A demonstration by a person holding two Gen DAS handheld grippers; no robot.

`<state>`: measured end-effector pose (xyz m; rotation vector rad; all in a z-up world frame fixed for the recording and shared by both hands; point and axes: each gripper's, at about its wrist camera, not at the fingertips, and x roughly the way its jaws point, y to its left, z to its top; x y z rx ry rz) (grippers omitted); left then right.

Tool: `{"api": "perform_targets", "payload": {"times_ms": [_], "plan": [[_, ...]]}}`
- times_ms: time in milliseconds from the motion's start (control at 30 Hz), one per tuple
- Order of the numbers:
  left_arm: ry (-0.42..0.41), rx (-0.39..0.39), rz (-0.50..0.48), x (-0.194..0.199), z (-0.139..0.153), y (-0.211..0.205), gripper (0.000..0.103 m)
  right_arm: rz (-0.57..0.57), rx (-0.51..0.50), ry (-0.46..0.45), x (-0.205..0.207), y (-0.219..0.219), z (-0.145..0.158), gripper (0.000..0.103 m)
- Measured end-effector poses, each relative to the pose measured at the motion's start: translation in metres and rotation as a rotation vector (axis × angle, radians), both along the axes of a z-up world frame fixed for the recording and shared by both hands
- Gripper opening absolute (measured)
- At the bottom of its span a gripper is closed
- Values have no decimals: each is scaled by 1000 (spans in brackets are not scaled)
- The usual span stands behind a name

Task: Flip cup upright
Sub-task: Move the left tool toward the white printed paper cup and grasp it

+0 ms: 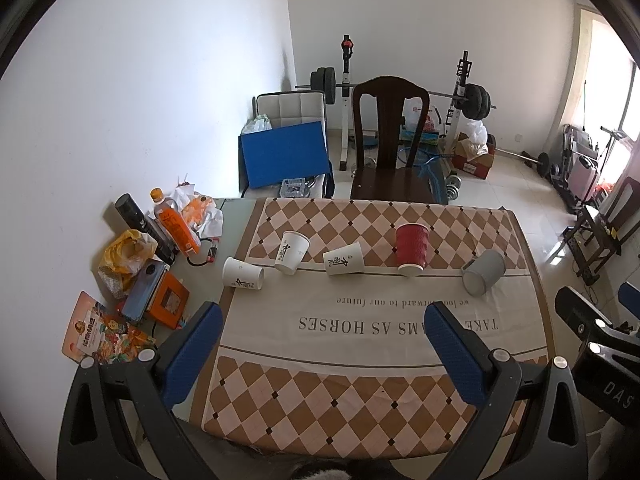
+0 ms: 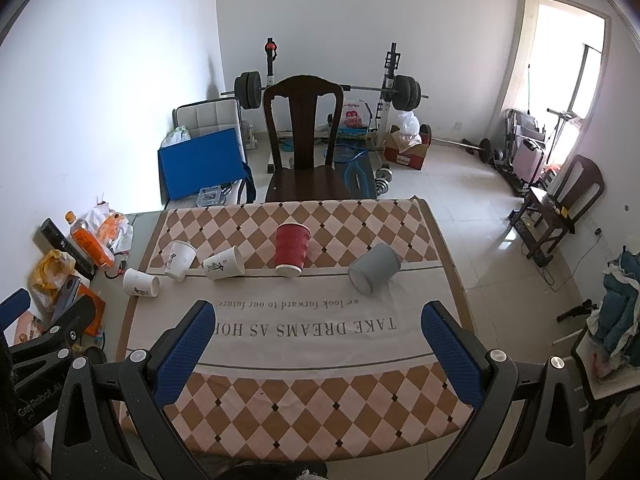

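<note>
Five cups sit in a loose row across the checked tablecloth (image 2: 304, 344). From the left: a white cup (image 1: 243, 274) on its side just off the cloth's edge, a second white cup (image 1: 291, 252) tilted, a third white cup (image 1: 343, 259) on its side, a red cup (image 1: 412, 250) that appears to stand mouth down, and a grey cup (image 1: 483, 272) tipped over with its mouth toward the camera. Clutter crowds the table's left edge: an orange bottle (image 1: 174, 220), a yellow bag (image 1: 126, 256) and a phone (image 1: 144, 294). A dark wooden chair (image 2: 302, 136) stands behind the table, with a barbell rack (image 2: 390, 88) beyond it. Nothing lies between the cups and the near edge.

The left gripper (image 1: 322, 354) hovers over the near part of the cloth, its blue-padded fingers (image 1: 192, 354) spread wide and holding nothing. The right gripper (image 2: 316, 350) hangs likewise over the printed lettering, jaws wide apart and empty, well short of the cups.
</note>
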<state>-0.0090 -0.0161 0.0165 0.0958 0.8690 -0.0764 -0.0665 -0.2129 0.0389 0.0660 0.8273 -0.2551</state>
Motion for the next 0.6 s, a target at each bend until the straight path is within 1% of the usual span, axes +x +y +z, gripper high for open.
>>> {"api": "perform_targets", "payload": {"times_ms": [167, 267, 400, 433, 600], "plan": [[27, 14, 26, 15, -17, -3, 103, 5, 19, 39, 19, -13, -17, 103], [46, 52, 53, 27, -37, -9, 103, 7, 30, 87, 37, -24, -41, 103], [107, 86, 79, 50, -72, -10, 103, 23, 43, 187, 69, -34, -88, 103], [122, 104, 87, 58, -85, -10, 103, 26, 42, 207, 74, -36, -100, 103], [207, 180, 74, 94, -140, -7, 103, 36, 41, 350, 116, -36, -178, 103]]}}
